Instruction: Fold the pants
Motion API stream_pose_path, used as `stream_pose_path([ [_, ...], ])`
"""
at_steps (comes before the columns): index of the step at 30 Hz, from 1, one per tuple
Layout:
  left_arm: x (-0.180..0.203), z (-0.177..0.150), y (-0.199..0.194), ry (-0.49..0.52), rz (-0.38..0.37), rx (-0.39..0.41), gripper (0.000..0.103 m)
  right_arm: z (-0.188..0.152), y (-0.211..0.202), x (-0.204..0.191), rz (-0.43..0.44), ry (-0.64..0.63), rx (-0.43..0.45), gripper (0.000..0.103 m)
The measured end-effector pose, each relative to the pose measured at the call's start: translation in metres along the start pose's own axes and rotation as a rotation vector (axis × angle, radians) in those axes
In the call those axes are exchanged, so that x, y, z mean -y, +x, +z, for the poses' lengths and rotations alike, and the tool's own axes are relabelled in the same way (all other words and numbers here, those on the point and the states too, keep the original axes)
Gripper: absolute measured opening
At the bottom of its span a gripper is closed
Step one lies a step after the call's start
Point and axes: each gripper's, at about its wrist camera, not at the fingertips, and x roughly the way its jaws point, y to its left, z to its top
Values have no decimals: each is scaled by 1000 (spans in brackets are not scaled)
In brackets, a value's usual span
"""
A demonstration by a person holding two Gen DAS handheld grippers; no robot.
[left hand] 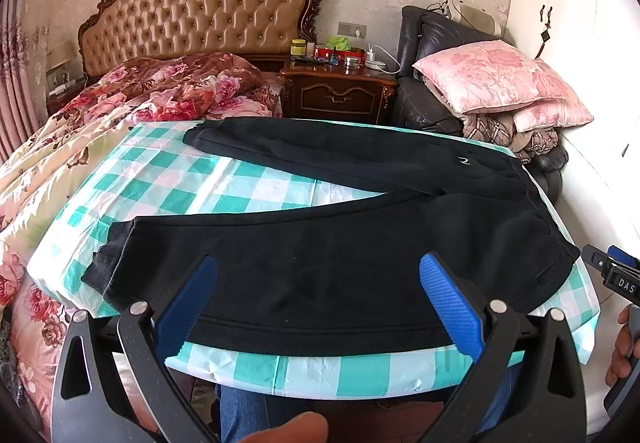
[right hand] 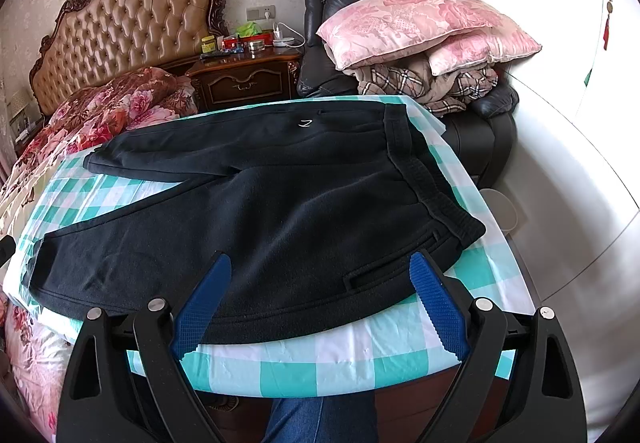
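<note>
Black pants (left hand: 320,255) lie flat on a table covered by a teal-and-white checked cloth (left hand: 240,183). The two legs spread toward the left and the waistband (right hand: 420,171) lies at the right. My left gripper (left hand: 319,261) hovers open over the near leg by the table's front edge, nothing between its blue pads (left hand: 192,307). My right gripper (right hand: 320,263) is open too, above the hip and pocket area of the pants (right hand: 260,211), with nothing held. It also shows in the left wrist view, where the right gripper (left hand: 616,275) sits at the right edge.
A bed with a floral quilt (left hand: 120,111) and a tufted headboard (left hand: 192,15) stands behind and left of the table. A nightstand (left hand: 340,91) and a black chair piled with pink pillows (left hand: 500,83) stand at the back. White wardrobe (right hand: 540,43) at right. The person's jeans-clad legs (right hand: 320,419) are below the front edge.
</note>
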Motion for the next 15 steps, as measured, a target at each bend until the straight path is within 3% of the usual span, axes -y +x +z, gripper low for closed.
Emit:
stream_pose_path([
  [15,-1,-1,0,3,-1,-1,102,0,1,-1,0,2,-5,88],
])
